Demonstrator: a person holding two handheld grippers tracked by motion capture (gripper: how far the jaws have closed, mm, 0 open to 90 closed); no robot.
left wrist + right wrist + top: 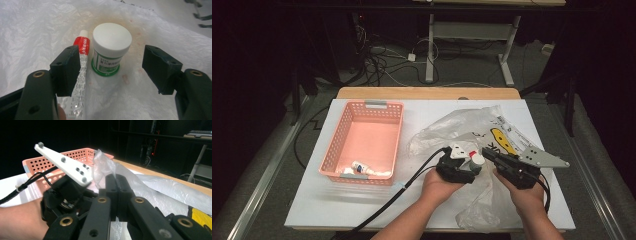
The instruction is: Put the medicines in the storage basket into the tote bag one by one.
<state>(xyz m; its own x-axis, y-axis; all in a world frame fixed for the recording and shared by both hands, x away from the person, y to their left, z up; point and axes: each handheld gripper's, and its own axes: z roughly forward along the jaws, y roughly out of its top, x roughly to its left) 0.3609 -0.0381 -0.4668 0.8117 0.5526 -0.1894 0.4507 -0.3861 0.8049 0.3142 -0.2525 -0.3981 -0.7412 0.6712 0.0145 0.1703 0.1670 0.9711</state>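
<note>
A white-lidded jar (112, 42) with a green label stands on the crumpled clear plastic bag (37, 30). Beside it lies a tube (81, 65) with a red band and a white cap. My left gripper (111, 58) is open, its jaws wide on either side of both; the tube runs close along one jaw. In the high view the jar (478, 159) sits between the left gripper (467, 167) and the right gripper (489, 154). My right gripper (116, 180) is shut on a bunched fold of the plastic bag (102, 165).
A pink perforated basket (339, 135) stands at the left of the white table (357, 205), with a small white tube (362, 169) and other small items at its near end. The bag (462, 125) spreads over the table's right half. A cable (412, 180) trails from the left gripper.
</note>
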